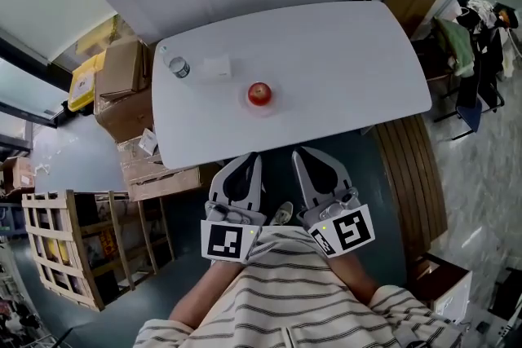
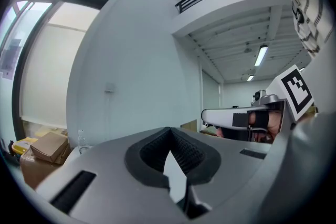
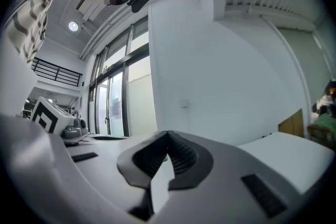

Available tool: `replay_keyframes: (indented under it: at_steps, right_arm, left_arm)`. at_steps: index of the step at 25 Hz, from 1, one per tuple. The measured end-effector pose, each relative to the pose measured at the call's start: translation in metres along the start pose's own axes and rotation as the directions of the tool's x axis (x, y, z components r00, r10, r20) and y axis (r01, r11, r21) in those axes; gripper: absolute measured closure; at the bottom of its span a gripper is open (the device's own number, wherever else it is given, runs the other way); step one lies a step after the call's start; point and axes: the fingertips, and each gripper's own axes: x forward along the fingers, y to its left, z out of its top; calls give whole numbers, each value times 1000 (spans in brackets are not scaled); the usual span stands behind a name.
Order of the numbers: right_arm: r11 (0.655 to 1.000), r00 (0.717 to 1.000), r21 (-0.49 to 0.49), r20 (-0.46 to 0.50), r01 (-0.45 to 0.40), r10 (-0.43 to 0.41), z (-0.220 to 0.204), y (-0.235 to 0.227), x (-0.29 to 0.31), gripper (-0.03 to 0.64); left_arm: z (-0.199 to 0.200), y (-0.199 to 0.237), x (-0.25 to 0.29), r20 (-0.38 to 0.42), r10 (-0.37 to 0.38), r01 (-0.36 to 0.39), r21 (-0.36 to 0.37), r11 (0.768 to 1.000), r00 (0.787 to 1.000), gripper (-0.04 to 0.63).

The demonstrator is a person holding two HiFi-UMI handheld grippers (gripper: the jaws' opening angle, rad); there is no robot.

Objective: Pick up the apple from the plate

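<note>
A red apple [image 1: 259, 93] sits on a small white plate [image 1: 248, 103] near the middle of the white table [image 1: 342, 69] in the head view. Both grippers hang side by side in front of the person's striped shirt, short of the table's near edge and apart from the apple. My left gripper [image 1: 252, 156] is shut with nothing in it, and so is my right gripper [image 1: 297, 151]. The left gripper view shows its own jaws [image 2: 169, 131] closed and the right gripper [image 2: 247, 118] beside it. In the right gripper view the closed jaws [image 3: 168, 136] hide the apple.
A clear bottle [image 1: 176, 65] and a small white box [image 1: 216, 67] stand on the table left of the apple. Cardboard boxes [image 1: 122, 85] and a wooden crate rack [image 1: 65, 248] lie to the left. A wooden panel [image 1: 412, 167] and a chair with clothes [image 1: 473, 53] stand to the right.
</note>
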Motion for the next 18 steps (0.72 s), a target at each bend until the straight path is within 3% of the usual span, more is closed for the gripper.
replay_keyframes:
  at_steps: [18]
  right_arm:
    - [999,995,1,-93,47,-47,-26,-28,81,604]
  left_arm:
    - [-24,63,72,-37,-85,85,10,996,996,591]
